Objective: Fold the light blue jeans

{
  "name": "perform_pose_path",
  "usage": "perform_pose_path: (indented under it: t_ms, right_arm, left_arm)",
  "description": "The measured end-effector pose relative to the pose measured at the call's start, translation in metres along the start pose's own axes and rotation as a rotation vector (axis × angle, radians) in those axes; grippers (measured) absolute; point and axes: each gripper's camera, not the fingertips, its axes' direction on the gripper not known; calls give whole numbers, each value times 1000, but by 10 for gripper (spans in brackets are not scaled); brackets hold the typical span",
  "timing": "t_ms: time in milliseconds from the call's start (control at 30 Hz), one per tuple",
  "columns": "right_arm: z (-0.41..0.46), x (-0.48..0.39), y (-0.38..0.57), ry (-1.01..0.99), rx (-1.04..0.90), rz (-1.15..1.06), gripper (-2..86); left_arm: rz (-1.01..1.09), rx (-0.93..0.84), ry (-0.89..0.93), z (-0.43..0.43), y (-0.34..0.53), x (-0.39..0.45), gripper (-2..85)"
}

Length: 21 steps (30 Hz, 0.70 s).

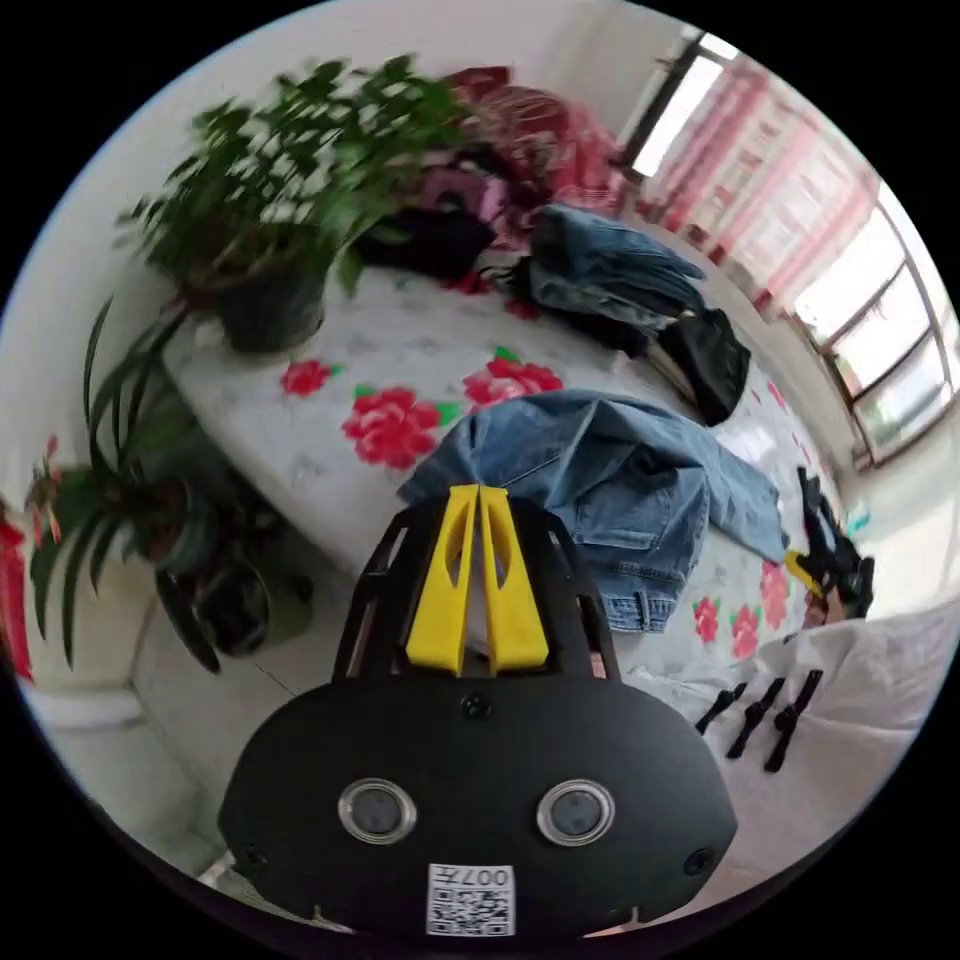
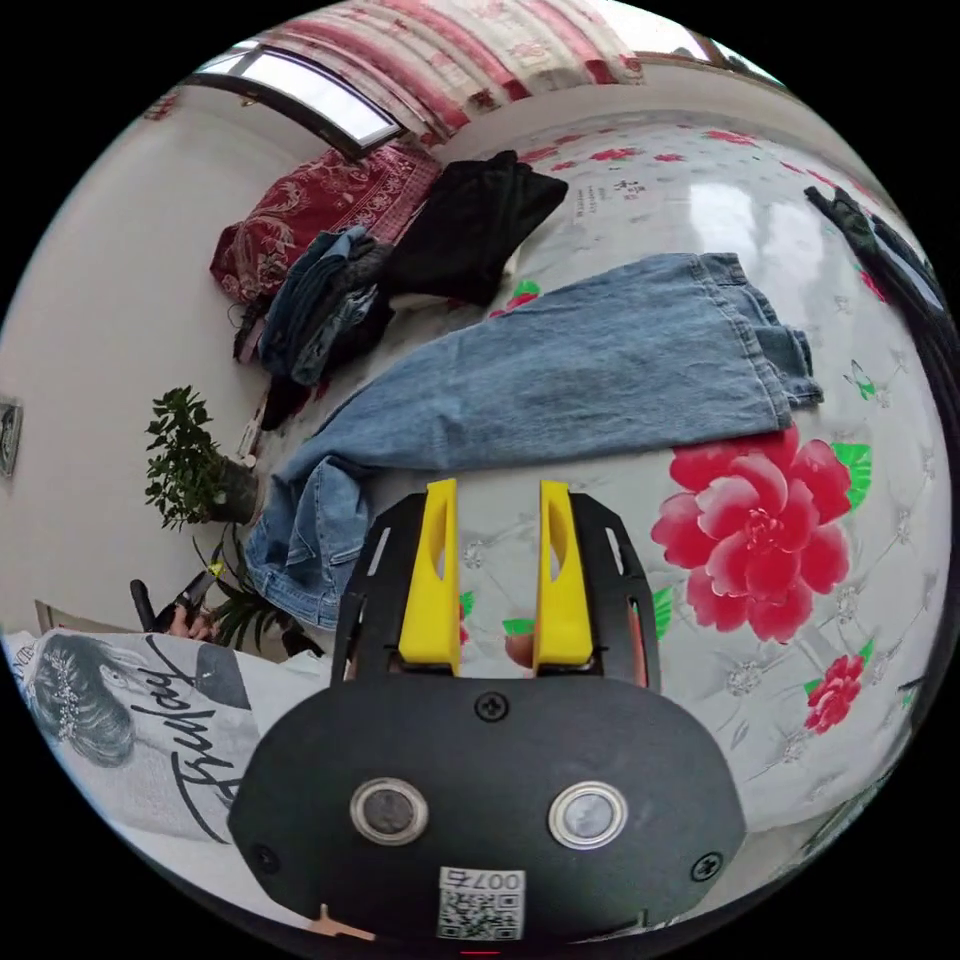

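Light blue jeans (image 2: pixel 600 360) are laid lengthwise on the bed (image 2: pixel 880 560), over a white floral quilt; the waist end is flat, the leg ends bunched and folded over at the bed edge (image 1: pixel 620 470).

Left gripper (image 1: pixel 480 492): yellow jaws pressed together, nothing held, tips seen just at the crumpled leg end of the jeans; actual contact cannot be told. Right gripper (image 2: pixel 497 487): jaws spread, empty, held over bare quilt just beside the long edge of the jeans, not touching.

Risks, as judged:
- Only the top layer may be pinched at the bunched hem, so one leg would be dragged and the other left behind, giving a skewed fold.
- Quilt fabric may be caught along with denim, since the right gripper is over the quilt rather than the jeans.
- The leg end lies near the bed edge; a pull toward the person could slide it off.
- The potted plant (image 1: pixel 290 180) stands near the left gripper and could be knocked in a wide swing.

A pile of other clothes (image 2: pixel 330 290) is stacked well apart.
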Motion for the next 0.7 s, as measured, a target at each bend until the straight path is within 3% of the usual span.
perform_pose_path:
  t_ms: [100,200,300,333,400,467,533,567,600,667,700]
  right_arm:
    - [1,29,-14,12,34,134,104]
    - [4,40,-22,-15,65,216,107]
    - [2,31,-25,-20,72,204,109]
    - [0,26,-26,1,63,183,109]
    - [-9,22,-28,42,71,153,109]
    - [-20,22,-29,75,84,133,108]
    - [-32,27,-32,121,82,125,108]
    - [-35,29,-32,129,82,123,107]
    - [-39,34,-34,145,85,124,107]
    - [-40,44,-37,161,78,142,107]
    - [-41,49,-41,168,77,156,109]
  left_arm:
    - [275,-43,252,41,-33,94,45]
    - [393,-291,426,128,-50,186,118]
    - [467,-569,225,211,-45,263,126]
    - [573,-552,116,216,-39,286,119]
    - [811,-508,106,210,-24,315,73]
    - [1016,-577,186,203,-6,326,52]
    - [1272,-823,381,183,31,313,50]
    - [1331,-851,423,173,41,303,50]
    - [1349,-851,437,161,54,277,50]
    - [1146,-888,487,158,44,231,49]
    - [941,-966,568,159,29,201,50]
